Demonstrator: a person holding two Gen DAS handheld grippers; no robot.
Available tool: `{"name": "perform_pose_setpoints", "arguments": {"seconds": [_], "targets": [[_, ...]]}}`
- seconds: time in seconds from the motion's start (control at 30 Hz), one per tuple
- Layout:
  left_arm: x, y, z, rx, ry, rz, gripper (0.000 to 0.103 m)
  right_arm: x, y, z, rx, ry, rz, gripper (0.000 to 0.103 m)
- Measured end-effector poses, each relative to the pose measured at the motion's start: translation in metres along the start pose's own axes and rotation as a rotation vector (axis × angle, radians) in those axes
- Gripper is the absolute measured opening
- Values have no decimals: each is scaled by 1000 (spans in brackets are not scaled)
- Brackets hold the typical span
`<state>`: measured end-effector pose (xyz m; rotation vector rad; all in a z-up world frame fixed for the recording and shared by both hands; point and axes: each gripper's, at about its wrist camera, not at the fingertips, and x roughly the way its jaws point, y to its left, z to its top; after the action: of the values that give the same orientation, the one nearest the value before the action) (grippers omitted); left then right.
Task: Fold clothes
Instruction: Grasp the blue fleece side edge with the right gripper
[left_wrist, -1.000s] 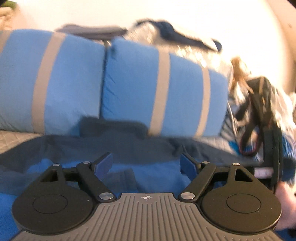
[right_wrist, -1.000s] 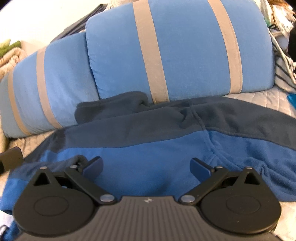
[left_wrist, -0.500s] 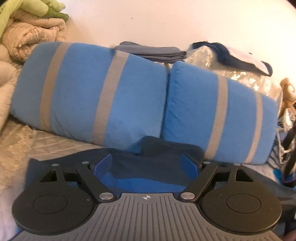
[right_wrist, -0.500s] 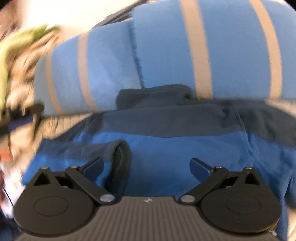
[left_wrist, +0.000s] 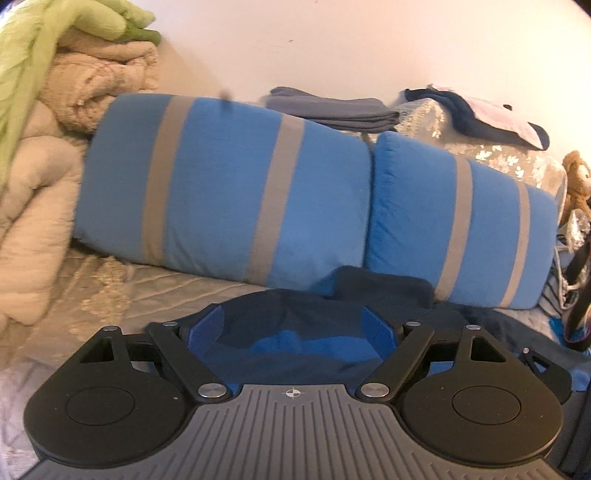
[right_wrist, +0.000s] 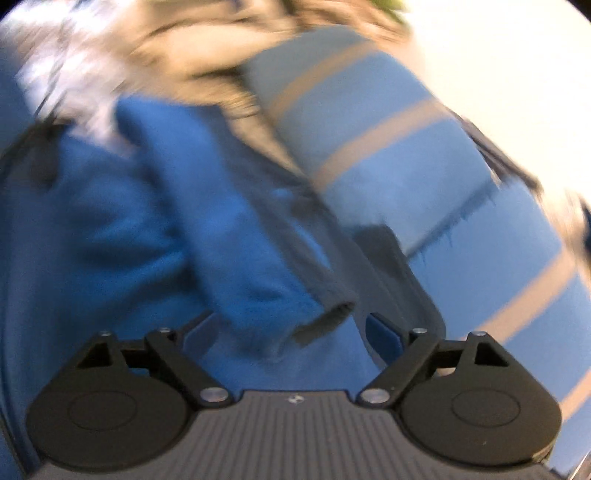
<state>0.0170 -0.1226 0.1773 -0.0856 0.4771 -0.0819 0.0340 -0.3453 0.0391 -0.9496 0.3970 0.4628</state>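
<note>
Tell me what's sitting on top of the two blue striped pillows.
In the left wrist view, a folded grey garment rests above the left striped pillow, and a dark blue and pink cloth lies above the right pillow. Whatever supports them behind is hidden by the pillows.

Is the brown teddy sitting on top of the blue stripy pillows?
No, the brown teddy sits off to the right, beside the blue stripy pillows.

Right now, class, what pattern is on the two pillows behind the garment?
Blue with grey-tan vertical stripes on both pillows, clearest in the left wrist view.
</note>
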Motion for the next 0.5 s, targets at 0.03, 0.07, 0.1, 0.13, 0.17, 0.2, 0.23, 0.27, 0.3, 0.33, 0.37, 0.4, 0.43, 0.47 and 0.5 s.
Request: {"name": "perform_pose_setpoints", "arguments": {"seconds": [0.03,0.07,0.1,0.13,0.17,0.2,0.23,0.27,0.3,0.33,0.37,0.4,0.43,0.47,0.5], "targets": [[-4,6,-2,1,-3,11,82,2,8,0,-80,8,-5,87],[-7,11,-4,-3,-5,19,82,4,15,0,-154,12,-7,86],[-9,15,-6,-8,-6,25,82,5,22,0,-221,13,-7,85],[-11,20,-9,-18,-4,29,82,6,29,-1,-284,13,-10,83],[-12,24,-11,-32,2,30,82,8,35,-1,-345,15,-15,82],[-13,28,-13,-47,8,31,82,10,41,-2,-406,17,-21,78],[-13,32,-15,-61,14,31,82,12,46,-2,-458,17,-26,77],[-14,35,-16,-71,19,31,82,14,50,-3,-506,15,-30,73],[-15,37,-18,-74,21,33,82,17,53,-3,-542,14,-31,70],[-15,39,-19,-75,23,34,82,19,54,-3,-573,14,-30,67],[-16,41,-21,-76,24,36,82,21,56,-4,-600,16,-26,66],[-16,43,-22,-77,25,38,82,24,57,-4,-621,19,-21,63],[-16,45,-24,-76,26,39,82,26,58,-4,-637,25,-19,60],[-16,47,-25,-75,28,41,82,29,59,-3,-650,32,-19,58],[-16,48,-26,-74,29,42,82,32,59,-3,-658,40,-17,53]]}}
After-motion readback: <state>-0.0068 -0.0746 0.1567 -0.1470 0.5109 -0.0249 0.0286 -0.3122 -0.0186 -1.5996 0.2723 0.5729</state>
